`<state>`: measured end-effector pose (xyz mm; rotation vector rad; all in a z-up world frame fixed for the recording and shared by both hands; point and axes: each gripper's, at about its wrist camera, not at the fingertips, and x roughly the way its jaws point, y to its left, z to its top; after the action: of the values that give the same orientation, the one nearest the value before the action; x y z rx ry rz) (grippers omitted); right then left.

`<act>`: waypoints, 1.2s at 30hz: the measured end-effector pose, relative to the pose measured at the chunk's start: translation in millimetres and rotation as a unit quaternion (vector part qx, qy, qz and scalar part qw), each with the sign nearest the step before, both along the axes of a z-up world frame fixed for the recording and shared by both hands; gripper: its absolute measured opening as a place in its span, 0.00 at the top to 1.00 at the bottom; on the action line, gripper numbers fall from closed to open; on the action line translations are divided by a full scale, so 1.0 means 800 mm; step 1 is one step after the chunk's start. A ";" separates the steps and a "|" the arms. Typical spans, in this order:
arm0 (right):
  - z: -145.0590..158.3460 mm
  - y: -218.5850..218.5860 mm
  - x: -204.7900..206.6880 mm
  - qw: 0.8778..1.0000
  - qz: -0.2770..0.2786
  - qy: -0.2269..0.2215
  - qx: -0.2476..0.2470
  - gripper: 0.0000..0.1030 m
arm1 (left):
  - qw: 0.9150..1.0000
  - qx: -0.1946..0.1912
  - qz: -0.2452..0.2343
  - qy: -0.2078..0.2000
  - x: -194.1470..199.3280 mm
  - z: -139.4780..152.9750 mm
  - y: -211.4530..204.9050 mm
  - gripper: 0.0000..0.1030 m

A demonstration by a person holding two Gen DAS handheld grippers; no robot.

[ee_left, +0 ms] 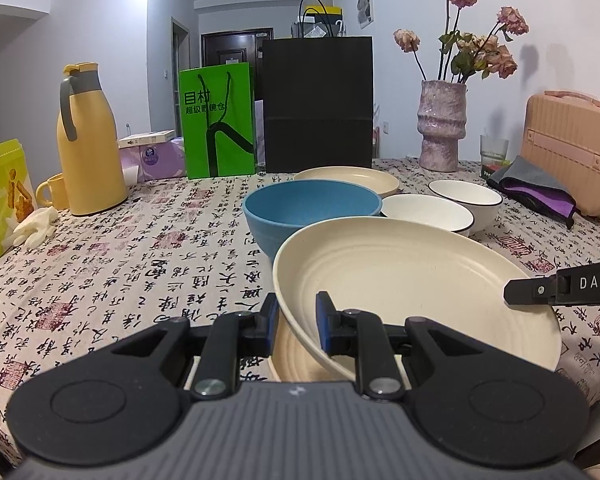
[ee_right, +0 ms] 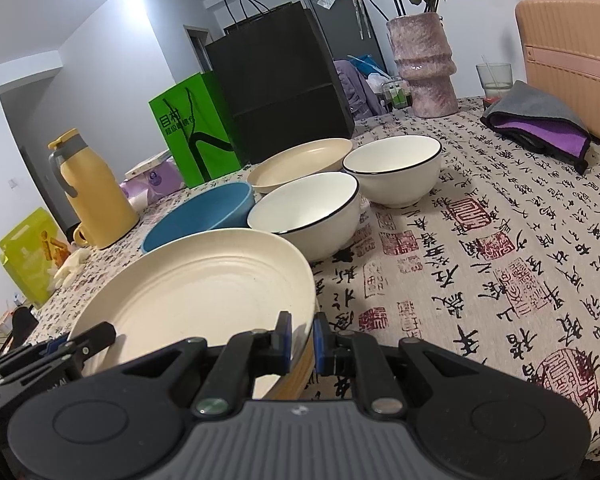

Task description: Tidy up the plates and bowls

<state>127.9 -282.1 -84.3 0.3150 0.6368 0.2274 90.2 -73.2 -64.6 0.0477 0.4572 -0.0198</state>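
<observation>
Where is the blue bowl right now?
The blue bowl sits mid-table in the left wrist view, just behind the raised cream plate and left of the nearer white bowl; the yellow thermos stands farther left.

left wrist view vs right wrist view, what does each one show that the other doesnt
Only the left wrist view shows a second cream plate lying under the lifted one, and a yellow mug in full.

Only the right wrist view shows the lifted plate's right rim between the right gripper fingers.

Both show the lifted cream plate, held at its rim by the left gripper, the blue bowl, two white bowls, the far cream plate and the yellow thermos jug.
</observation>
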 end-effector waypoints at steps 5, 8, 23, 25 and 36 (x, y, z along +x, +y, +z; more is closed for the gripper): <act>-0.002 0.003 0.003 1.000 -0.002 0.002 -0.009 0.89 | 1.000 -0.001 -0.001 0.004 0.002 -0.002 0.001 0.81; -0.002 0.005 0.002 1.000 -0.003 0.000 -0.015 0.89 | 1.000 0.001 -0.003 0.007 0.004 -0.004 0.002 0.81; -0.008 0.015 0.001 0.999 0.003 -0.002 -0.044 0.89 | 0.999 0.018 0.002 0.033 0.009 -0.014 -0.001 0.81; -0.008 0.015 0.002 0.999 0.003 -0.005 -0.048 0.89 | 0.999 0.018 0.001 0.042 0.011 -0.018 0.000 0.81; -0.013 0.041 0.006 0.992 0.007 -0.024 -0.121 0.89 | 0.997 0.047 0.013 0.052 0.019 -0.023 -0.007 0.76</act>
<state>132.7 -249.7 -94.5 0.0713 0.6127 0.1692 105.2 -78.4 -83.1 0.1337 0.5628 0.0243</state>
